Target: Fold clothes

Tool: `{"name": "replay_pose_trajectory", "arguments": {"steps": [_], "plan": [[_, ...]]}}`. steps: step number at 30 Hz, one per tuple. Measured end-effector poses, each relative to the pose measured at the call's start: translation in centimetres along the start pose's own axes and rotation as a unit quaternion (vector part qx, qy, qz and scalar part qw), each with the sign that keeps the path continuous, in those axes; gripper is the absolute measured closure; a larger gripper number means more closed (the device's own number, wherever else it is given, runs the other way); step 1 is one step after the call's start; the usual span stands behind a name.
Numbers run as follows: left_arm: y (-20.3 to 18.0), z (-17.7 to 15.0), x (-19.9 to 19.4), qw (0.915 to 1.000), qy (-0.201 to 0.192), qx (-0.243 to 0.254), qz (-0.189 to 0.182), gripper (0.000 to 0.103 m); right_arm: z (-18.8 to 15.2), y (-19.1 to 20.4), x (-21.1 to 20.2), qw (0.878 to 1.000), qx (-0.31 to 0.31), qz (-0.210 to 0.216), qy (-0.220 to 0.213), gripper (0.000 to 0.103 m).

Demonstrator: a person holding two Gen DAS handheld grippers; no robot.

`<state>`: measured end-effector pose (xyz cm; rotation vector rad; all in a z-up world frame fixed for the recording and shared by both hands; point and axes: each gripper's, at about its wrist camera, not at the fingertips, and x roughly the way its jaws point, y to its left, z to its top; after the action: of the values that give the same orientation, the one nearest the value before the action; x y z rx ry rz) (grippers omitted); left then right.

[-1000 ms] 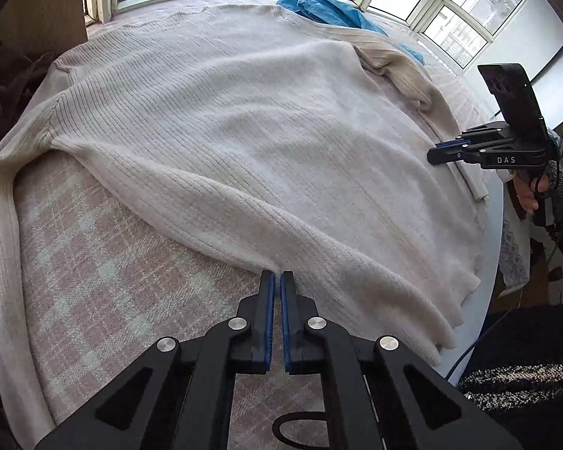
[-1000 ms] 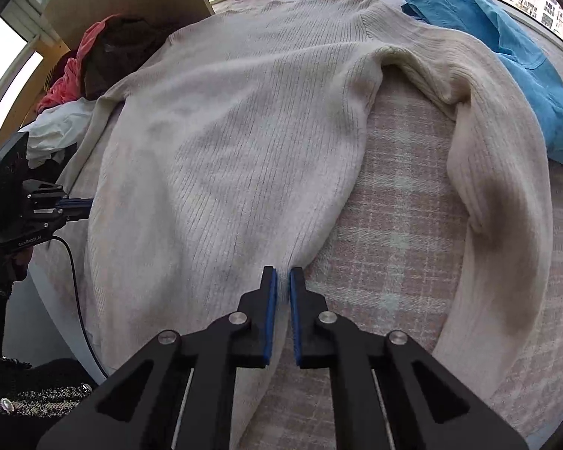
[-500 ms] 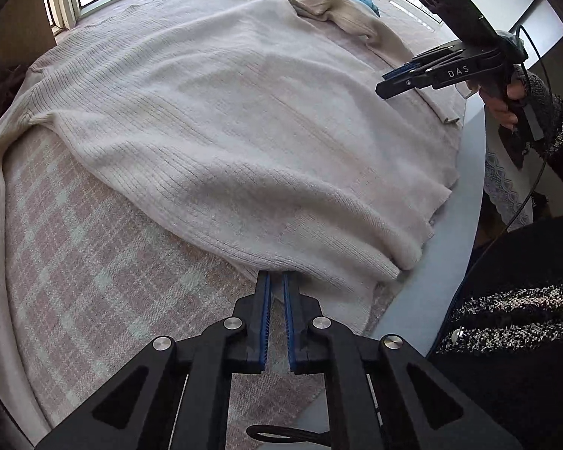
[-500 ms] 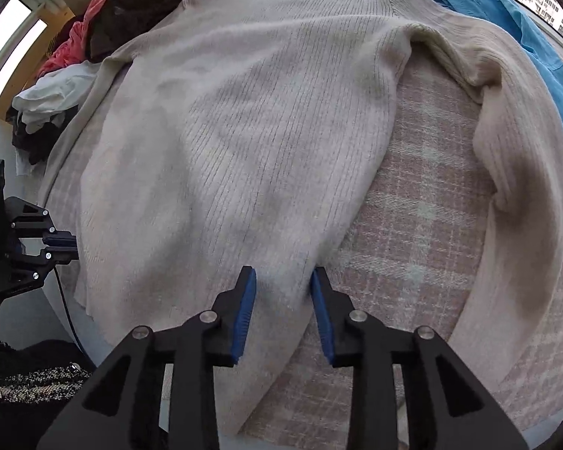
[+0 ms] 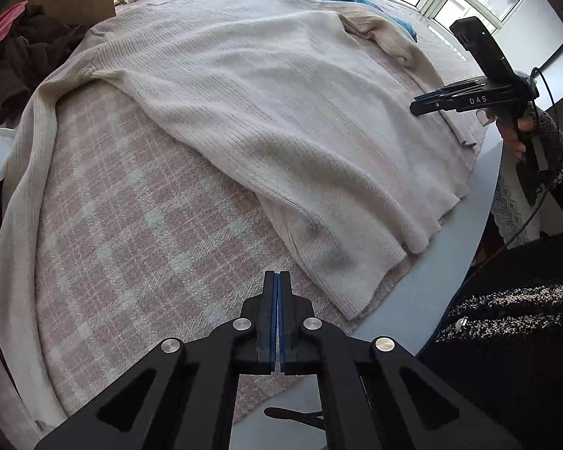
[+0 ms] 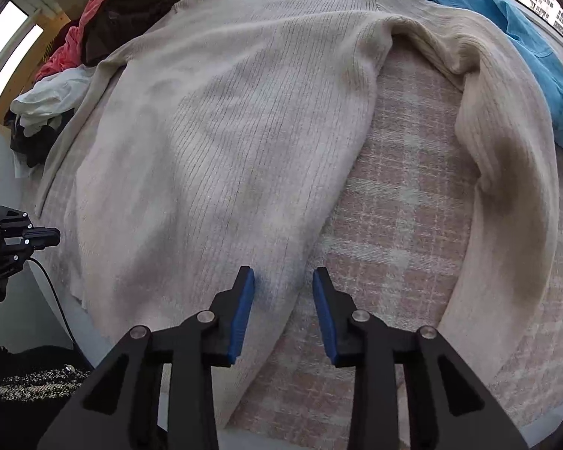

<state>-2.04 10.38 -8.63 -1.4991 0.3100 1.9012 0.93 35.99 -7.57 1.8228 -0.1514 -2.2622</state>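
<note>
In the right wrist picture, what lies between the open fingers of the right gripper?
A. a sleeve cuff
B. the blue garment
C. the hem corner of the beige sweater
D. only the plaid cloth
C: the right gripper stands open, and the sweater hem corner lies between its fingers.

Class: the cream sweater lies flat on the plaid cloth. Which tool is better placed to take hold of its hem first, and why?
Probably the right tool: its jaws stand open with the sweater hem edge between them. The left tool is shut, over bare plaid cloth beside the hem.

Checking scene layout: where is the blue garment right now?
In the right wrist view, the blue garment lies at the far right, beside the cream sweater's right sleeve, near the window.
</note>
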Motion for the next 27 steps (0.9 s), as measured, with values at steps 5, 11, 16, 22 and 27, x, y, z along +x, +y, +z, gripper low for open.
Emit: {"name": "replay_pose_trajectory", "arguments": {"steps": [5, 11, 16, 22, 27], "plan": [[-0.5, 1.3, 1.2, 0.9996, -0.012, -0.011, -0.021, 0.078, 0.4, 1.5, 0.7, 1.0, -0.014, 0.004, 0.002, 0.066], [-1.5, 2.2, 2.1, 0.9996, 0.003, 0.028, 0.002, 0.098, 0.6, 3.5, 0.9, 0.999, -0.051, 0.001, -0.014, 0.094], [1.3, 0.0, -5.9, 0.9968, -0.061, -0.041, -0.03, 0.098, 1.4, 4.6, -2.4, 0.998, -0.045, 0.01, -0.043, 0.095], [3.4, -4.4, -4.5, 0.9926, -0.002, -0.119, -0.027, 0.103, 0.5, 3.4, -0.9, 0.998, -0.056, -0.02, 0.01, 0.09], [4.7, -4.8, -3.8, 0.9872, -0.004, -0.154, -0.04, 0.09, -1.8, 1.3, -1.9, 0.999, 0.013, 0.037, 0.002, 0.065]]}}
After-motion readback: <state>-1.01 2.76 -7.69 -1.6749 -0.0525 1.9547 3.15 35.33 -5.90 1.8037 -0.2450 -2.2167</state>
